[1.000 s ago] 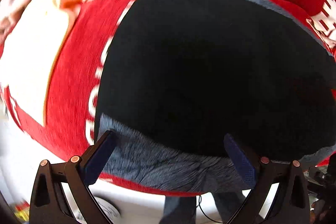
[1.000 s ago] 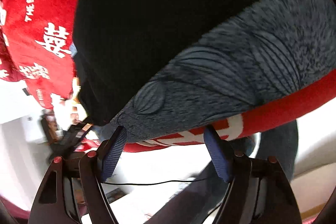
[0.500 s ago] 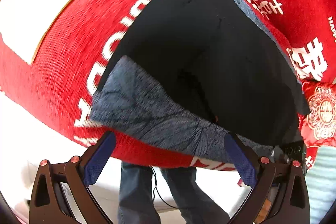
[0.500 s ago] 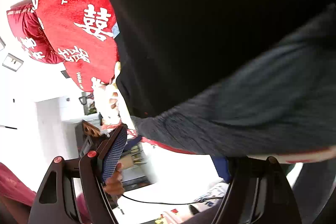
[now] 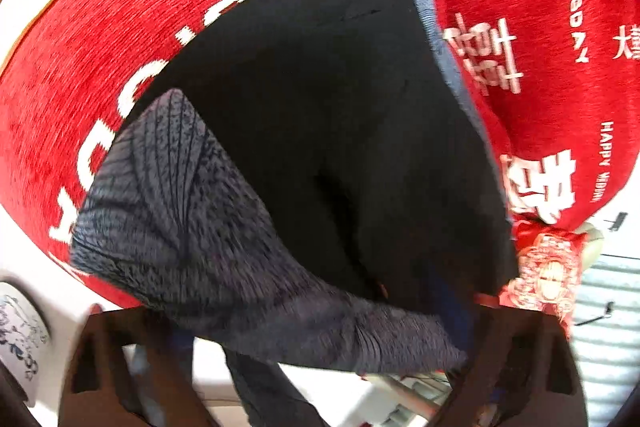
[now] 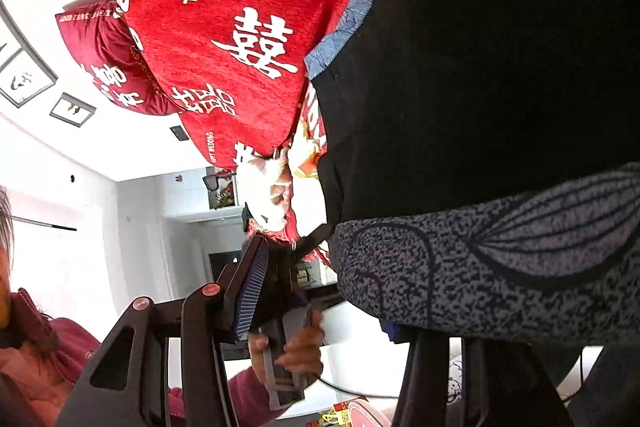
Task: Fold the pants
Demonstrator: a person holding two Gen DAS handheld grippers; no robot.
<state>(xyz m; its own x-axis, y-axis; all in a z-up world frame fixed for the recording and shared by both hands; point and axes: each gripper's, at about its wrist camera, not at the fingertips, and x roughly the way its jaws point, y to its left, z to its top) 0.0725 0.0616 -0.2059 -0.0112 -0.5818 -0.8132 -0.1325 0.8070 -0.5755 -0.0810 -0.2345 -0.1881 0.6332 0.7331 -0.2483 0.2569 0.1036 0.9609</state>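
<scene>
— On the left gripper (image 5: 320, 339) and the right gripper (image 6: 326, 311) our fingers stand spread, pinching nothing. Half a second ago the grey cuff (image 5: 192, 227) lay ahead; now it drapes over them.
— So we judge the grasp for a fold is close. The pants (image 5: 320, 127) lie mid-frame on the red cover (image 5: 120, 47).
— Containers?
— Only a patterned cup (image 5: 18, 331), lower left; we cannot see inside it.
</scene>
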